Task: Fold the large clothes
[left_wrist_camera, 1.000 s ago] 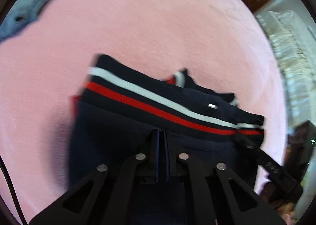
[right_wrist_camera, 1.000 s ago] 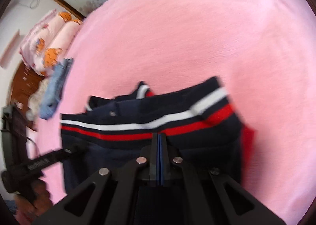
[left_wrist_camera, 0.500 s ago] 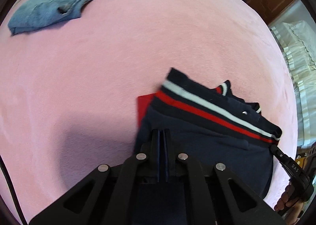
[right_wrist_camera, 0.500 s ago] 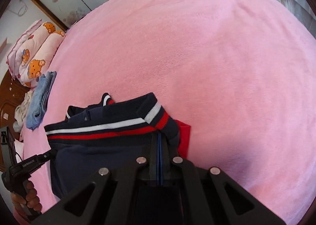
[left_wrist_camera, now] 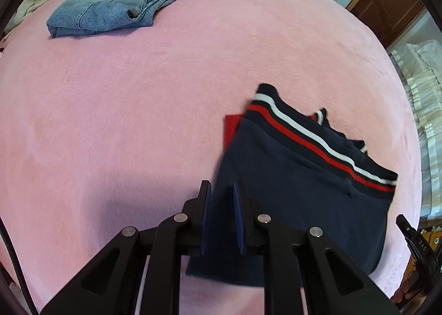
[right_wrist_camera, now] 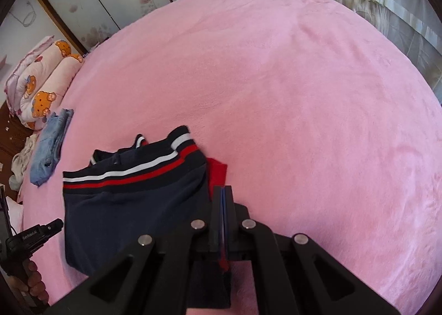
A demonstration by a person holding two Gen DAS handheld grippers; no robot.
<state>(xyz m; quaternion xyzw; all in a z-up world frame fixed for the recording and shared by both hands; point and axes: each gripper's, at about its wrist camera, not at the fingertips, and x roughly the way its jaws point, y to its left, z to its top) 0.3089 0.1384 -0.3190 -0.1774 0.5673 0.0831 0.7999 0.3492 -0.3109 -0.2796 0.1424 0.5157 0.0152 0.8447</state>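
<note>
A navy garment (left_wrist_camera: 298, 190) with red and white stripes lies folded on the pink bed blanket (left_wrist_camera: 124, 121), a red part poking out at one side. My left gripper (left_wrist_camera: 222, 185) hovers over its near corner. Its jaws are opening, and navy cloth shows in the gap between the blue pads, which no longer pinch it. In the right wrist view the same garment (right_wrist_camera: 124, 204) lies left of my right gripper (right_wrist_camera: 222, 189). That gripper is shut, with a bit of red and navy cloth caught low between its pads.
Folded blue jeans (left_wrist_camera: 116, 3) lie at the far side of the bed, also seen as the jeans (right_wrist_camera: 49, 146) near bear-print bedding (right_wrist_camera: 41, 85). Pink blanket (right_wrist_camera: 304, 94) spreads wide to the right. Each view shows the other gripper's handle in a hand at its edge.
Both grippers have drawn back and up, so the garment now sits smaller and off to one side. The left jaws have parted from shut. The right stays shut.
</note>
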